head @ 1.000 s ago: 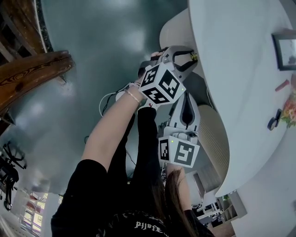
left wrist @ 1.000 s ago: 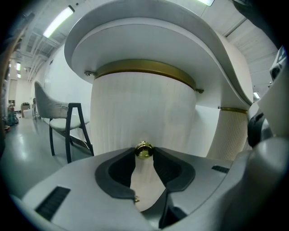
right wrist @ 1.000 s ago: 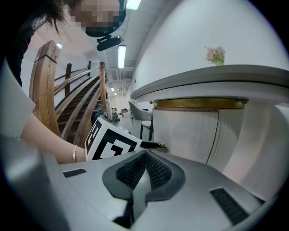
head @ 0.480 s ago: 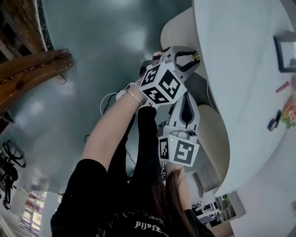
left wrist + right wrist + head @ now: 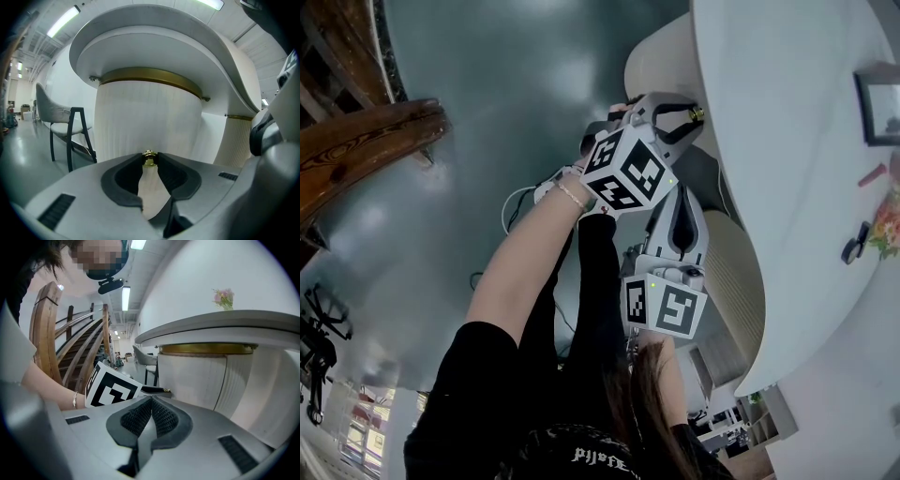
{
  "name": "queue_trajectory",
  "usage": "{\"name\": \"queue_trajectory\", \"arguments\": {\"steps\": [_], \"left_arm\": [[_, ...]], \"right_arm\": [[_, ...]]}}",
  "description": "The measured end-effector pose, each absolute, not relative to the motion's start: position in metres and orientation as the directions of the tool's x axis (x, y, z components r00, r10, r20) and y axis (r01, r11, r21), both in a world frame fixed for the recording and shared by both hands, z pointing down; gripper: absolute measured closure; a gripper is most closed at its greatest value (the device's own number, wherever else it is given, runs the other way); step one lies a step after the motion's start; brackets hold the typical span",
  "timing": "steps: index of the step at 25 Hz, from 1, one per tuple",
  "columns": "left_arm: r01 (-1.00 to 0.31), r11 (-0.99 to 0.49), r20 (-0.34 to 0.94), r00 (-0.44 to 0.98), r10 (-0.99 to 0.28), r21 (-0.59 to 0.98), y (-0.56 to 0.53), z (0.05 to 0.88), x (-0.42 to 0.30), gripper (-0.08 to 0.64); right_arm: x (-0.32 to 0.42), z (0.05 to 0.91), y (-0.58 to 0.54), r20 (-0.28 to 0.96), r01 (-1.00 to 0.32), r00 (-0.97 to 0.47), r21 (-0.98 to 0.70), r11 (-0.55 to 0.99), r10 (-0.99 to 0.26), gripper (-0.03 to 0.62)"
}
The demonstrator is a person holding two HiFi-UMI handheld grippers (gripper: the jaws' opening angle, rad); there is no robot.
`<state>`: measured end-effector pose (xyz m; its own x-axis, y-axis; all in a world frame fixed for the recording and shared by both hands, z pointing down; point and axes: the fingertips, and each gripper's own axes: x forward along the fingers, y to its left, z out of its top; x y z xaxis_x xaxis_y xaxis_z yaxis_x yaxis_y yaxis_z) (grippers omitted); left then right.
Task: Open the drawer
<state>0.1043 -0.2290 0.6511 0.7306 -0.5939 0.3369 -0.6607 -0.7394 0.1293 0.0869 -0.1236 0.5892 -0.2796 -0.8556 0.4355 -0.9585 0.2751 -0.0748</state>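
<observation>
Grey floor fills the upper left of the head view, with a wooden staircase at the far left. White curved desk runs down the right side. Drawer, ribbed white front under a brass band, sits centre in the left gripper view (closed, as far as visible). Left gripper reaches to the drawer front; its jaws have just been closing and now pinch the knob between their tips. Right gripper, lower centre, has jaws together, nothing between them, just behind the left one.
</observation>
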Motion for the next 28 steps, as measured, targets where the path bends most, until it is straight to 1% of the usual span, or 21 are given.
{"name": "queue_trajectory", "arguments": {"steps": [10,28], "left_arm": [[-0.671,-0.726,0.344,0.723,-0.599,0.148,-0.224,0.651,0.1,0.446],[-0.667,-0.729,0.386,0.72,-0.577,0.155,-0.195,0.651,0.073,0.445]], "right_arm": [[0.089,0.581,-0.122,0.434,-0.963,-0.271,-0.106,0.249,-0.859,0.566],[0.072,0.571,-0.105,0.443,-0.951,-0.304,-0.097,0.292,-0.843,0.566]]}}
